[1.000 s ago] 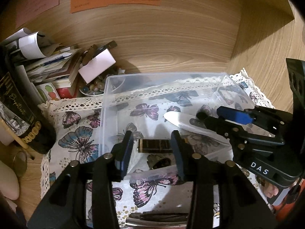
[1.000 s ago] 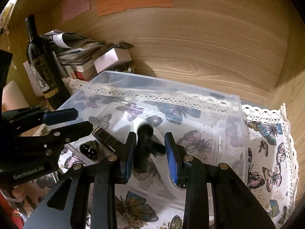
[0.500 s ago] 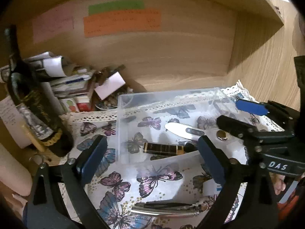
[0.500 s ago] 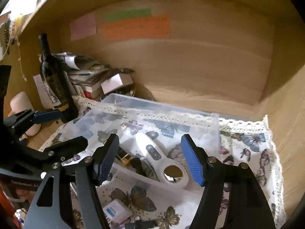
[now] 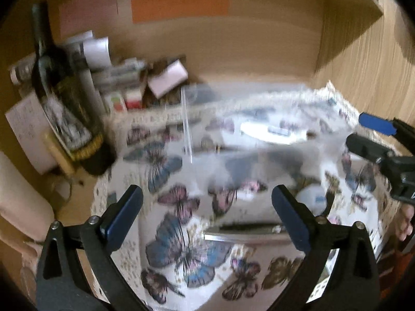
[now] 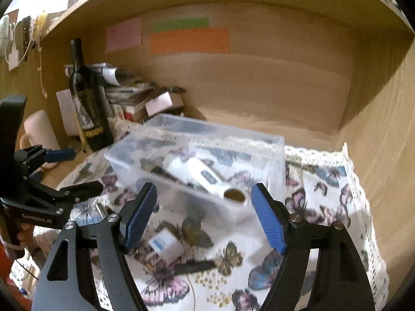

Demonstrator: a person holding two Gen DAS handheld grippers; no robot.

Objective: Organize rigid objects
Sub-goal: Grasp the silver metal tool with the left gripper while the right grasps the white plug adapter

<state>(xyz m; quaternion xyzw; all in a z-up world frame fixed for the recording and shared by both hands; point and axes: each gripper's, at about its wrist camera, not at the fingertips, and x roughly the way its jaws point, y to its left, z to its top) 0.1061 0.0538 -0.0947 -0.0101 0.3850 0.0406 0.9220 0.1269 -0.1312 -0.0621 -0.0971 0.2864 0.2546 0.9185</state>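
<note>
At the far left a dark wine bottle (image 6: pixel 88 103) stands upright beside a pale mug (image 6: pixel 39 137), and behind the bottle there is a heap of papers and small boxes (image 6: pixel 129 96) against the wooden back wall, where a pink note (image 6: pixel 124 35) and an orange note (image 6: pixel 190 41) are stuck. The left claw (image 5: pixel 207 202) hangs over the butterfly cloth (image 5: pixel 181 246) with its two blue pads wide apart and nothing between them; its view is much blurred, but a long flat silver-and-dark object (image 5: pixel 246 232) lies on the cloth just in front of it — what it is I cannot tell. More to the middle, the clear plastic box (image 6: pixel 275 155) sits on the cloth, and inside it lie a white handheld device with a round metal end (image 6: pixel 215 178) and a dark stick-like object (image 6: pixel 166 175) beside it. In front of the box, outside it, a small white charger plug (image 6: pixel 166 247) rests on the cloth with a thin dark object (image 6: pixel 194 266) near it. The right claw (image 6: pixel 205 217) is also spread wide and holds nothing — it hovers above the plug and the near wall of the box. At the right the lace edge of the cloth (image 6: pixel 347 160) comes near to the wooden side wall.
</note>
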